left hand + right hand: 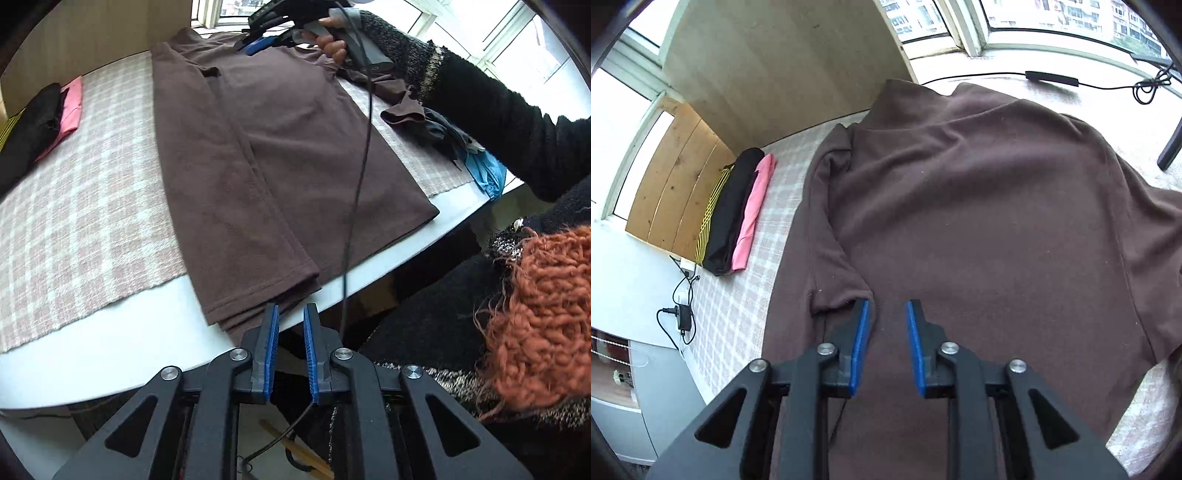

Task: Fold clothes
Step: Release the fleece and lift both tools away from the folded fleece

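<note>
While the brown shirt lies spread on the checked cloth, partly folded, your left gripper hangs at its near hem and your right gripper above its middle, both slightly parted, gripping nothing.

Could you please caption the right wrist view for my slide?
Right gripper, jaws open and empty, hovers over a half-folded brown shirt on a checked cloth.

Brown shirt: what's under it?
The brown shirt lies on a pink-and-white checked cloth over a white table; its hem overhangs the table edge. Whatever else lies beneath is covered.
</note>
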Motion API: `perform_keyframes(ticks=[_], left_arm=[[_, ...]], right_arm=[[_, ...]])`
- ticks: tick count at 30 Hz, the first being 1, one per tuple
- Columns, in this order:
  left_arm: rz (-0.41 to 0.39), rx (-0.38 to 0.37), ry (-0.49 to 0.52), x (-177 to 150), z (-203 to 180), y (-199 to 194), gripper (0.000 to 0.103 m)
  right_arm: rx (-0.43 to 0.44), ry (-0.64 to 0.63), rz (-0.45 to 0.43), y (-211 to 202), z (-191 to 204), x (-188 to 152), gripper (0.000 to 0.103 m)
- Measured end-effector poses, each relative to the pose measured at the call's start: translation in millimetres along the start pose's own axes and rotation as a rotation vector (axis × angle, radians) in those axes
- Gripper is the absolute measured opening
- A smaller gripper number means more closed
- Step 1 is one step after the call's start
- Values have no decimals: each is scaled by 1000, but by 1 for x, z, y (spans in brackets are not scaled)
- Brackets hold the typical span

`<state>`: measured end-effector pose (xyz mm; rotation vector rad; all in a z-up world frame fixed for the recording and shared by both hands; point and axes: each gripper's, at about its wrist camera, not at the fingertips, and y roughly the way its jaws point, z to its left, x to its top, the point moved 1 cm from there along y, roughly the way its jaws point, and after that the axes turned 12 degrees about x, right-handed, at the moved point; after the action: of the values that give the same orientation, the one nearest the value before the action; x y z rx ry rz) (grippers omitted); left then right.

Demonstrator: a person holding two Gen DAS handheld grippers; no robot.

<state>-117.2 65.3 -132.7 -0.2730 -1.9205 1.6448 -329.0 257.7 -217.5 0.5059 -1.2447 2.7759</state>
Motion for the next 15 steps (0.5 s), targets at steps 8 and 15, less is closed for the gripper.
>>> perform_keyframes(ticks=[8,15], left_arm=[[23,29,-150,-8,41,23,21],[55,29,-144,9,37,60,23]], right_arm=[[11,-182,67,37,37,13,44],[25,-170,117,74,22,19,44]])
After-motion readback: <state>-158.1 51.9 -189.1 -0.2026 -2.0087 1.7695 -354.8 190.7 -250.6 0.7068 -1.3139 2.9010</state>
